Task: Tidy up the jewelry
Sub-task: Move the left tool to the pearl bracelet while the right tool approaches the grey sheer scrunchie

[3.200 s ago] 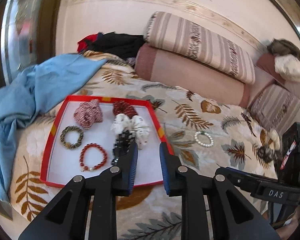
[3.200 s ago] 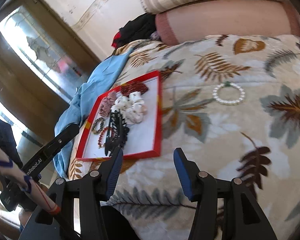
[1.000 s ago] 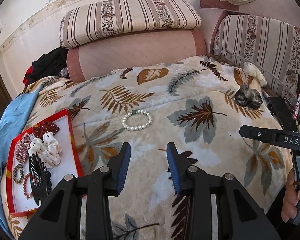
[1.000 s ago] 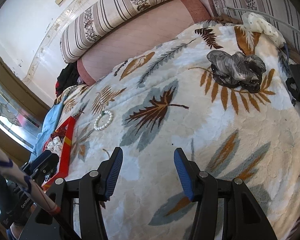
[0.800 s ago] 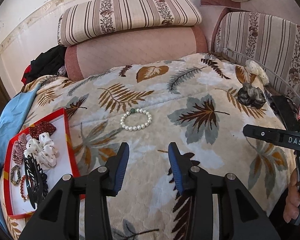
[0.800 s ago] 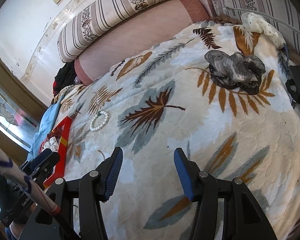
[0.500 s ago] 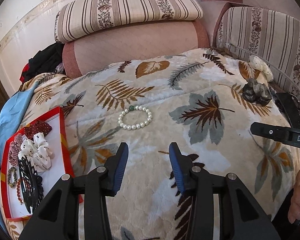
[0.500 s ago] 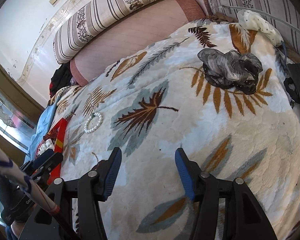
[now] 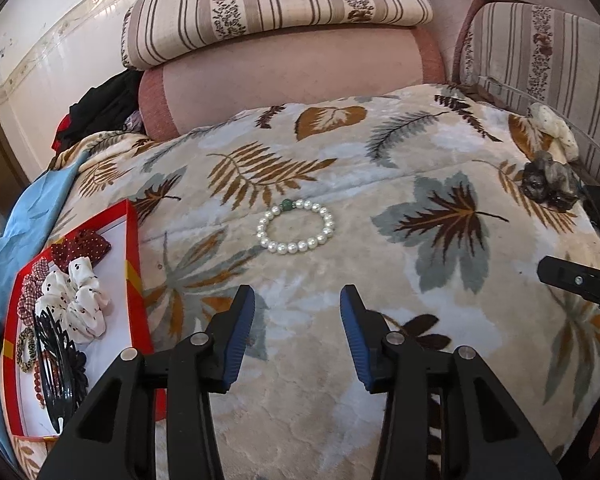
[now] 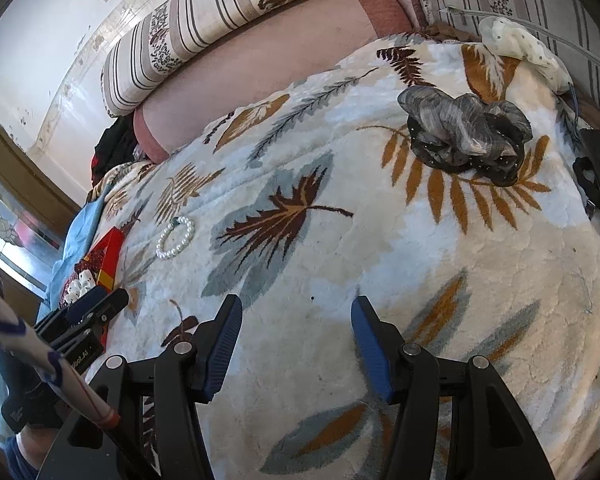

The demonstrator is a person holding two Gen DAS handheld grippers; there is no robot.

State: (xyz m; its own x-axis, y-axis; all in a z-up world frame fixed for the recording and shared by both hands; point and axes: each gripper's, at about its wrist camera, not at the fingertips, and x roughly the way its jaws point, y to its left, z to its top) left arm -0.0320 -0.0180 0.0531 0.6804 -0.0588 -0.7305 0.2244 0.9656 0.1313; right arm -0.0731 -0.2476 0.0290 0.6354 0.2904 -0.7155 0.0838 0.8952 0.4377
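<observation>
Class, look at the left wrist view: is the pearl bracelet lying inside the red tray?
No, the pearl bracelet lies on the leaf-patterned blanket, apart from the red tray at its left.

We see a bed with a soft blanket [image 9: 440,288] full of leaf shapes. A ring of white beads [image 9: 296,226] with one green bead lies in the middle. A red tray [image 9: 134,264] sits at the left edge, partly on a blue cloth [image 9: 16,224]. On the far right lie a grey scrunchie [image 10: 466,134] and maybe a white dotted one [image 10: 520,46].
</observation>
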